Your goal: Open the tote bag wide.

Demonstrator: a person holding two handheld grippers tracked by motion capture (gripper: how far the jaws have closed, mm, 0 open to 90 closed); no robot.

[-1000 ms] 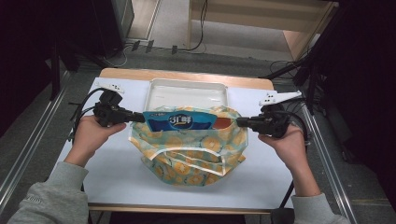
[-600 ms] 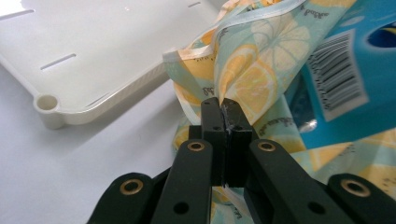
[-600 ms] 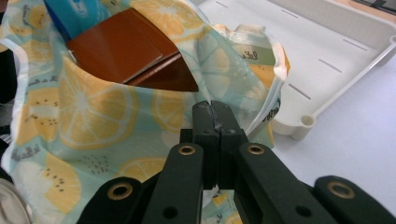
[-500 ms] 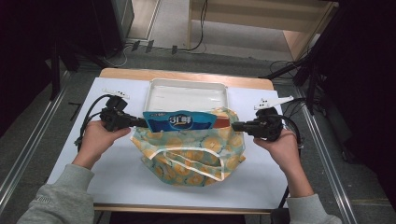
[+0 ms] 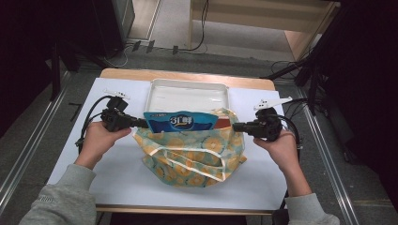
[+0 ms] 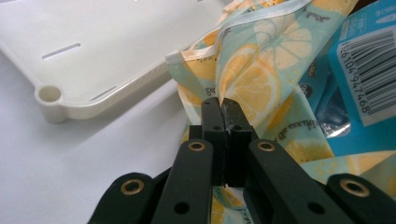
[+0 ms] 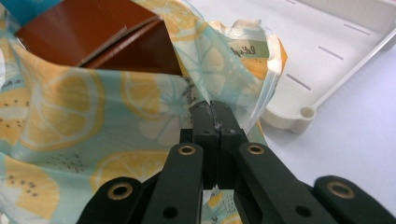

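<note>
A lemon-print cloth bag [image 5: 192, 157] rests on the white table, its mouth stretched between both grippers. A blue packet [image 5: 180, 122] stands in the mouth, with a brown box [image 7: 93, 32] beside it on the right. My left gripper [image 5: 142, 123] is shut on the bag's left rim; in the left gripper view its jaws [image 6: 223, 109] pinch the fabric [image 6: 252, 70] next to the blue packet [image 6: 369, 70]. My right gripper [image 5: 233, 126] is shut on the right rim, jaws [image 7: 212, 112] closed on the cloth [image 7: 60, 116].
A white tray [image 5: 187, 96] lies just behind the bag, its corner close to each gripper [image 6: 49, 95] [image 7: 303, 114]. White table surface [image 5: 117, 178] lies in front of and beside the bag. Cables trail past the table's side edges.
Both hands have sunk a little, bringing the bag's mouth lower toward the table. Both grips on the rim are unchanged.
</note>
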